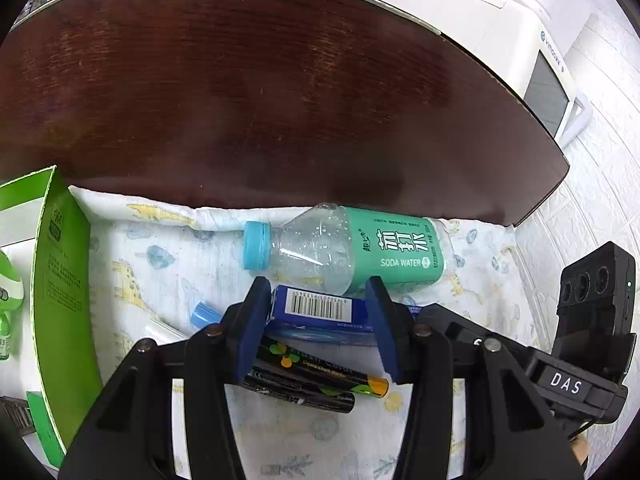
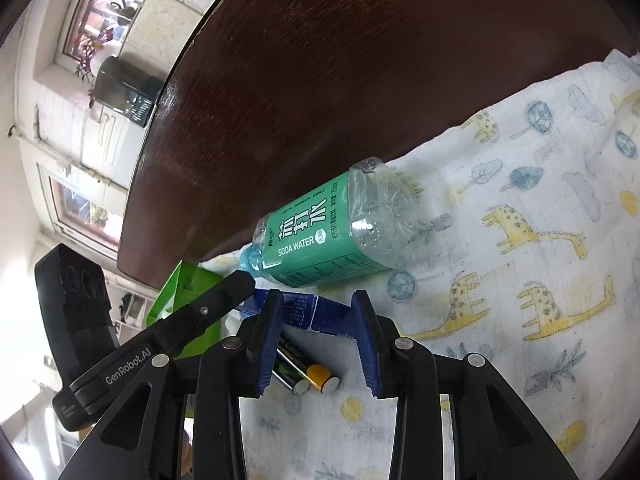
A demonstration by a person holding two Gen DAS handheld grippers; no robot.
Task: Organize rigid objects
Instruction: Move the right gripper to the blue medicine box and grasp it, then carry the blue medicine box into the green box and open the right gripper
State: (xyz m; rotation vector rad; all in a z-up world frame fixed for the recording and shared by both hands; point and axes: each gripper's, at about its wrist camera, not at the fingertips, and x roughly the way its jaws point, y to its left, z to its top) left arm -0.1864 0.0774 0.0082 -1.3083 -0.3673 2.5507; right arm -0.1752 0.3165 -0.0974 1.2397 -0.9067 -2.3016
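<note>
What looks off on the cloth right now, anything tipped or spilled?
The soda water bottle lies on its side on the printed cloth at the wooden table's edge, cap on, no spill visible. Two batteries lie loose by a blue box. Both tongs, left and right, are open and empty.

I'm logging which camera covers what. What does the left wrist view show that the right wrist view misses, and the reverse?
Only the left wrist view shows the bottle's blue cap, the barcode on the blue box, a small blue-capped tube and the white appliance beyond the table.

Only the right wrist view shows the windows, the bottle's clear base and the batteries' flat ends.

Both show the soda water bottle lying on the printed cloth, the blue box, two batteries, the green carton and the dark table, with both pairs of jaws open.
</note>
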